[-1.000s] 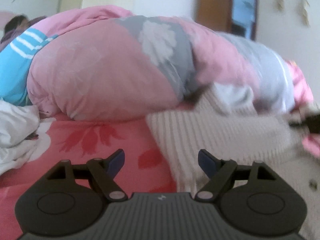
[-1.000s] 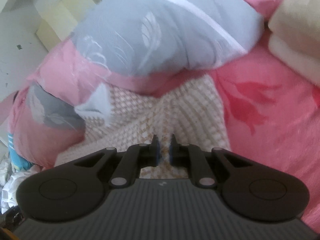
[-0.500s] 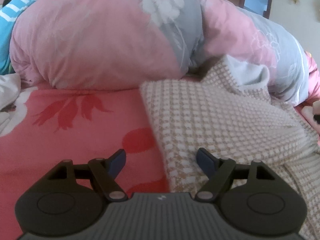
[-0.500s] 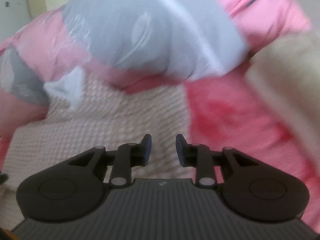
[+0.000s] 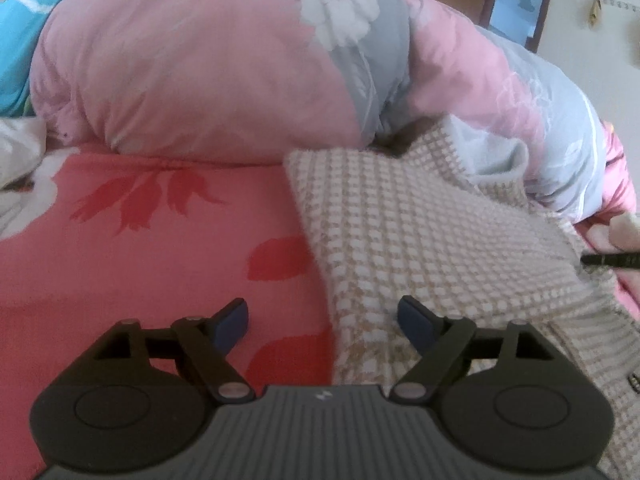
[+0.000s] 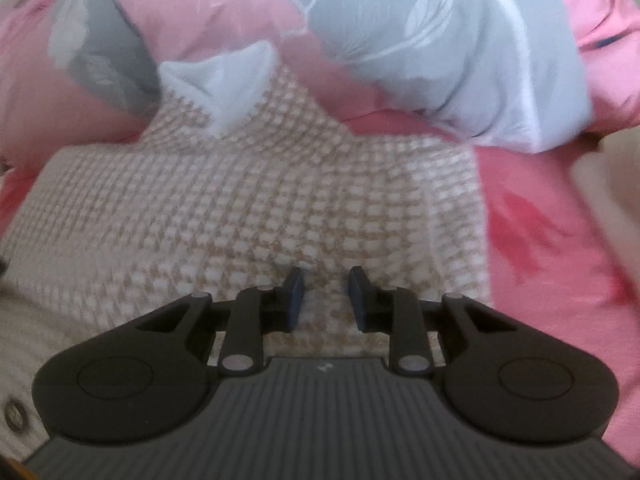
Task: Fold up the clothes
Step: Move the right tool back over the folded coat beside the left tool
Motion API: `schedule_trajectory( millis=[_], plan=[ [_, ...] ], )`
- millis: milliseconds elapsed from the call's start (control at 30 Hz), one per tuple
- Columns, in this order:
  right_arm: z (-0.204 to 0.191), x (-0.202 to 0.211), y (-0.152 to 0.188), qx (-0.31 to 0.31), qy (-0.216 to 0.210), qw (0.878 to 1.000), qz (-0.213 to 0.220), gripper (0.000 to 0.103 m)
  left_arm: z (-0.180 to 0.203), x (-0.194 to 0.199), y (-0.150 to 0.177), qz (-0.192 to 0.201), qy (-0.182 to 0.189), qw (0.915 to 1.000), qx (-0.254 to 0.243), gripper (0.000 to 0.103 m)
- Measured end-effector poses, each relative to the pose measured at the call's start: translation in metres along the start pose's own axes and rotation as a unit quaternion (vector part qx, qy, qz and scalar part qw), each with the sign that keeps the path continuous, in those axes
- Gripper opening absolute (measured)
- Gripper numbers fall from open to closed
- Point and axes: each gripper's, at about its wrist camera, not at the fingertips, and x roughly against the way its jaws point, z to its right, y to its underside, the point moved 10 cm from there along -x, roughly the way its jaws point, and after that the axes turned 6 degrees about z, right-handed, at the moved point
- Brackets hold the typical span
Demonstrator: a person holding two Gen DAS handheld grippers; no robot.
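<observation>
— Between the fingers of the left tongs (image 5: 322,326), what do you see?

— The left side edge of the knit garment (image 5: 420,236). Those tongs stand spread wide and hold nothing; one fingertip hangs over the pink bedsheet (image 5: 140,264), the other over the knit, so the edge runs straight out from the tongs toward the quilt (image 5: 208,64).

— And the right tongs (image 6: 325,294)?

— Parted only narrowly, empty as far as I can tell, low over the near part of the garment, a little in from its right edge. Whether the tips touch the cloth I cannot say; the view is blurred.

— How does the garment lie?

— Spread flat on the bedsheet, its collar end tucked against the foot of the quilt, with a pale grey lining (image 6: 224,80) turned up there. Its long axis seems to run from the tongs away to the quilt.

— So which side is better placed?

— Each sits at its own side edge. I'd judge the left readier, since it already straddles an edge; a fold would bring that side across toward the right.
</observation>
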Motion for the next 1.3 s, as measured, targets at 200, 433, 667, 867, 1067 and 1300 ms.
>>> schedule_trajectory(
  millis=[200,433,667,867,1067,1300],
  plan=[
    [-0.128,0.041,-0.062,0.097,-0.129,0.983,0.09,0.022,-0.002,0.001,0.005,0.005,0.023,0.9996,0.015,0.09],
    [-0.238,-0.032,-0.015,0.166,-0.208,0.964,0.006,0.015,-0.006,0.001,0.006,0.015,0.039,0.9986,0.034,0.09],
    [-0.244,-0.031,-0.047,0.174,-0.201,0.964,0.015,0.009,-0.009,0.001,0.006,0.018,0.048,0.9975,0.049,0.09],
    [-0.302,-0.055,-0.041,0.235,-0.291,0.927,0.026,0.009,-0.01,-0.001,0.005,0.018,0.052,0.997,0.055,0.09],
    [-0.297,-0.067,-0.048,0.199,-0.28,0.939,0.02,0.009,-0.01,-0.001,0.005,0.019,0.05,0.9972,0.051,0.09],
    [-0.318,-0.131,-0.051,0.201,-0.263,0.944,-0.005,0.005,-0.011,-0.001,0.007,0.019,0.052,0.997,0.054,0.09]
  ],
)
